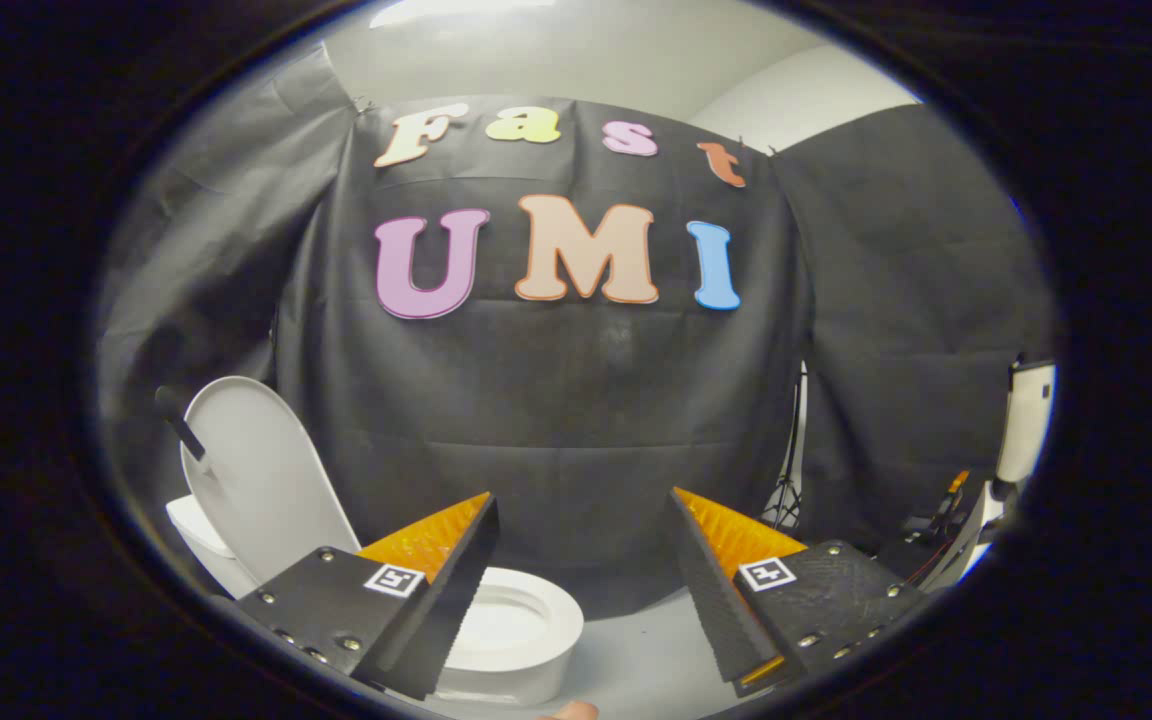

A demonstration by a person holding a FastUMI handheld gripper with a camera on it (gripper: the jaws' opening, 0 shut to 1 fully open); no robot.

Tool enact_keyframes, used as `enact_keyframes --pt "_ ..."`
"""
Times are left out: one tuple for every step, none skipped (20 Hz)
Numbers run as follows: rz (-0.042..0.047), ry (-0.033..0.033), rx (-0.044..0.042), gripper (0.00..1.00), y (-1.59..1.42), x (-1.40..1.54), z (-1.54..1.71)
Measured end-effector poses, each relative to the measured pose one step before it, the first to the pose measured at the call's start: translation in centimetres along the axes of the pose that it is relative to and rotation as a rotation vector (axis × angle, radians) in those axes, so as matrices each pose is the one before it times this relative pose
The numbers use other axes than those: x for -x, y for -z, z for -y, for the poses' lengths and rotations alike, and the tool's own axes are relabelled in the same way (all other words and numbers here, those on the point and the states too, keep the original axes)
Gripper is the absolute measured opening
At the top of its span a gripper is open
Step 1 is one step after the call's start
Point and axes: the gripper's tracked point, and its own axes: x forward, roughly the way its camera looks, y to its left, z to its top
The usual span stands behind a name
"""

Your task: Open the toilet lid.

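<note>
Both fingers of the gripper [581, 560] sat closest to the lens at the bottom middle of the frame, spread wide apart with nothing between them, so the tool was released and holding nothing. A tiny bit of a fingertip [571, 711] poked in at the very bottom edge, presumably the person holding the rig.

So here's the thing about the toilet [511, 630]: it was down in the lower left, partly hidden behind the left finger, with the seat ring and bowl visible just beyond that finger's tip. The toilet lid [256, 480] stood up on its hinge, leaning back toward the tank [198, 540], tilted a bit away from upright, its long axis running up toward the upper left. A dark handle-like bar [181, 425] stuck out near its top edge, though I couldn't tell exactly what it was attached to.

Judging from that, the lid looked already opened. Relative to the tool, it lay off to the left and further back, well apart from the fingers, not in line with the gap. Any further touch would've meant swinging left.

Over on the right side there was a tripod [786, 500] and some gear [1021, 430] against the black cloth wall [576, 420].
</note>
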Motion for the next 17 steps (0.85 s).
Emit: enact_keyframes --pt "-0.00057 0.01217 -0.0152 0.99 0.614 0.202 0.415" --pt "-0.00285 0.00967 -0.01157 0.99 0.633 0.144 0.294" --pt "-0.00653 0.0058 -0.00612 0.99 0.556 0.124 0.146" --pt "-0.01082 0.00651 -0.00008 0.98 0.522 -0.014 0.127" --pt "-0.01561 0.01523 0.00068 0.98 0.408 -0.093 0.345" --pt "-0.01531 0.01052 0.00117 0.99 0.565 -0.018 0.409" --pt "-0.01143 0.00439 0.00148 0.99 0.196 0.085 -0.027" --pt "-0.00784 0.00039 0.0004 0.99 0.115 0.156 -0.057" --pt "-0.00008 -0.00131 0.00071 0.99 -0.071 0.24 -0.106" --pt "0.00426 -0.00327 0.00094 0.99 -0.255 0.218 -0.177" --pt "0.00528 -0.00291 0.00082 0.99 -0.212 0.189 -0.126" --pt "0.00376 -0.00298 0.00083 0.99 -0.067 0.091 -0.069" --pt "0.00515 -0.00181 0.00063 0.98 -0.182 0.123 -0.093" --pt "0.00287 -0.00268 0.00042 0.98 -0.07 0.093 -0.028" --pt "-0.00041 -0.00383 0.00033 0.98 -0.034 -0.01 -0.175" --pt "-0.00607 -0.00184 0.00267 0.98 0.183 -0.116 -0.025" --pt "-0.00919 -0.00137 0.00347 0.98 0.259 -0.077 -0.036"
